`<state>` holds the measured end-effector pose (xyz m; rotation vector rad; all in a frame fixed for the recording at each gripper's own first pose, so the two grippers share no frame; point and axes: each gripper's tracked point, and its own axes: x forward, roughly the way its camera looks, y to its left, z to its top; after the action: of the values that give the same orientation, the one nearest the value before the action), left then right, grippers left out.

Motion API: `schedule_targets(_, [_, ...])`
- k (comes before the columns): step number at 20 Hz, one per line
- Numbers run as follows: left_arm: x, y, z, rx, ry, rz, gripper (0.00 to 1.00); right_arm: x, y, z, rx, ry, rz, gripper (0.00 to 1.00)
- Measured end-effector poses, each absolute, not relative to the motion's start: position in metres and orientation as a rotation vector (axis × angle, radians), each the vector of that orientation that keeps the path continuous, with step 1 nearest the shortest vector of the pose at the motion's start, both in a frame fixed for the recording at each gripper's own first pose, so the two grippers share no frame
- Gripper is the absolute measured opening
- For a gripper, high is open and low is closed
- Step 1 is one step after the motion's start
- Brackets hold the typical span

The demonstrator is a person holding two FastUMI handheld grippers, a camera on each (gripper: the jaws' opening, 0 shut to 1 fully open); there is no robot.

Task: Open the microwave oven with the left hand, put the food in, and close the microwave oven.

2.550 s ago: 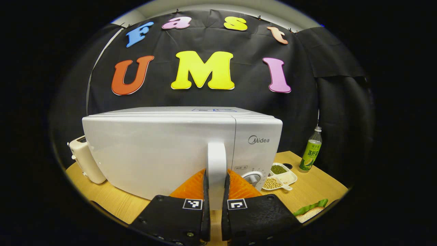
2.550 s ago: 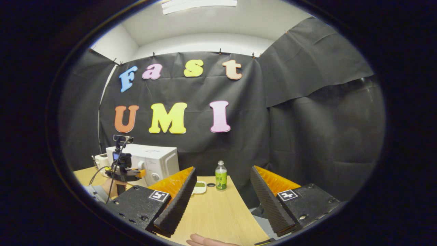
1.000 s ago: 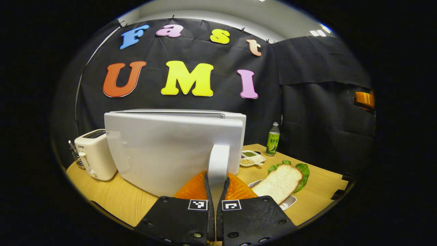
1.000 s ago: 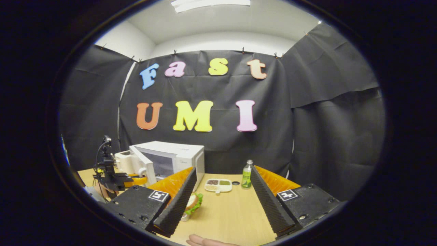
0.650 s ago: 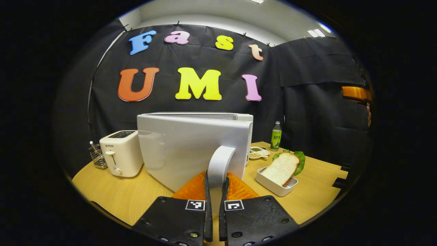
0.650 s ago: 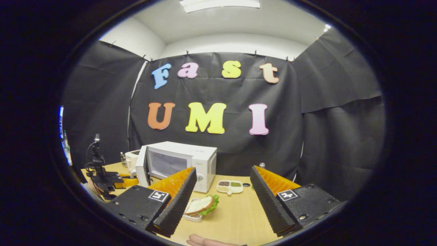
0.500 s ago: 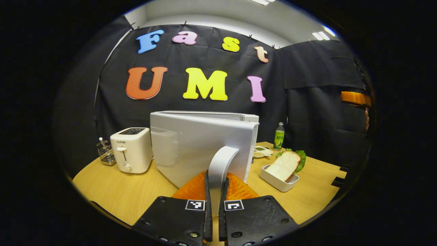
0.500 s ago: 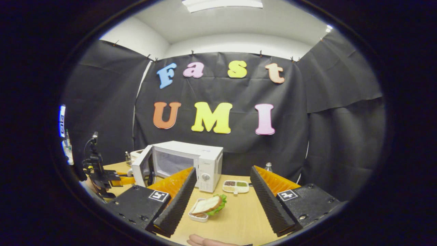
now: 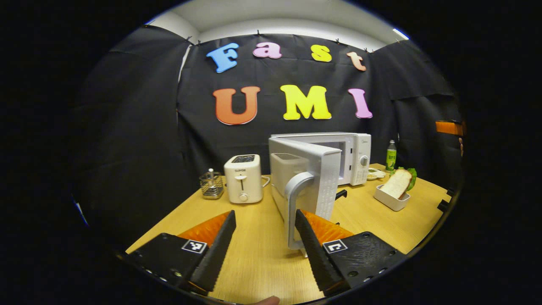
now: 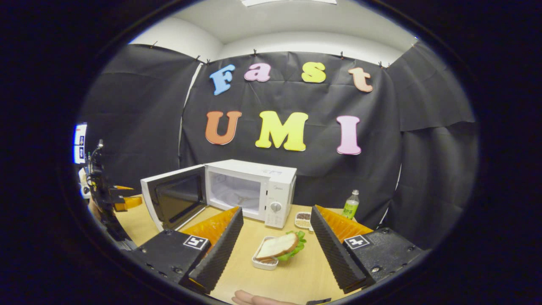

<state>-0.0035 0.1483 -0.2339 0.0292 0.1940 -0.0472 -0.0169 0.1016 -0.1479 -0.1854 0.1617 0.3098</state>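
In the left gripper view, your left gripper (image 9: 263,237) has its fingers spread wide over the table (image 9: 262,258), gripping nothing; the door handle (image 9: 294,203) stands just ahead, close to the right-hand finger, though you cannot tell whether they touch. The microwave (image 9: 353,154) sits behind its door (image 9: 315,178), which is swung open toward you. A toaster (image 9: 242,178) and a wire basket (image 9: 211,185) stand to the left of the door; to its right are the sandwich (image 9: 400,182) in its white tray, a green bottle (image 9: 391,156) and a small dish (image 9: 373,173). In the right gripper view, your right gripper (image 10: 275,241) is also spread open and empty above the table. The sandwich lies between its fingers further ahead, in front of the open microwave, with the dish and bottle behind it. Your left gripper and the hand holding it appear at the far left edge, beyond the door.
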Motion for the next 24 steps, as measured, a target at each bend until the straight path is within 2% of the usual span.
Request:
schedule_targets(1, [-0.010,0.154,-0.226,0.023,0.182,-0.017,0.90,-0.014,0.102,-0.150,-0.192,0.168,0.309,0.96])
schedule_targets(3, [-0.020,0.162,-0.209,-0.011,0.164,0.032,0.97,-0.006,0.100,-0.153,-0.204,0.182,0.300,0.96])
schedule_targets(6, [-0.027,0.158,-0.198,-0.094,0.176,0.045,0.97,0.008,0.097,-0.154,-0.220,0.199,0.283,0.96])
schedule_targets(7, [-0.025,0.161,-0.194,-0.119,0.176,0.052,0.88,0.014,0.096,-0.154,-0.224,0.205,0.274,0.96])
schedule_targets(9, [-0.026,0.167,-0.186,-0.172,0.189,0.082,0.87,0.024,0.096,-0.156,-0.218,0.236,0.270,0.96])
schedule_targets(10, [-0.027,0.168,-0.179,-0.187,0.184,0.091,0.96,0.029,0.095,-0.158,-0.217,0.262,0.271,1.00])
schedule_targets(11, [-0.026,0.169,-0.167,-0.184,0.162,0.095,0.95,0.035,0.092,-0.161,-0.220,0.290,0.267,0.96])
schedule_targets(12, [-0.026,0.170,-0.158,-0.179,0.151,0.104,0.96,0.041,0.088,-0.162,-0.224,0.315,0.261,1.00])
schedule_targets(15, [-0.020,0.158,-0.129,-0.182,0.105,0.094,0.95,0.061,0.070,-0.162,-0.230,0.389,0.236,0.97])
schedule_targets(16, [-0.018,0.153,-0.121,-0.173,0.090,0.087,0.95,0.069,0.064,-0.162,-0.221,0.422,0.233,1.00])
schedule_targets(17, [-0.014,0.150,-0.116,-0.159,0.082,0.086,0.95,0.075,0.058,-0.164,-0.208,0.455,0.234,0.97])
schedule_targets(18, [-0.013,0.146,-0.108,-0.142,0.063,0.086,0.95,0.081,0.053,-0.166,-0.197,0.490,0.240,1.00])
schedule_targets(20, [-0.012,0.139,-0.096,-0.115,0.042,0.101,0.95,0.093,0.042,-0.176,-0.185,0.570,0.258,1.00])
schedule_targets(21, [-0.009,0.138,-0.086,-0.098,0.018,0.126,0.95,0.099,0.038,-0.182,-0.168,0.615,0.273,0.96])
schedule_targets(22, [-0.008,0.135,-0.077,-0.083,-0.013,0.137,0.95,0.106,0.036,-0.188,-0.144,0.663,0.292,1.00])
schedule_targets(24, [-0.008,0.121,-0.064,-0.070,-0.059,0.141,0.95,0.117,0.036,-0.202,-0.067,0.769,0.339,1.00])
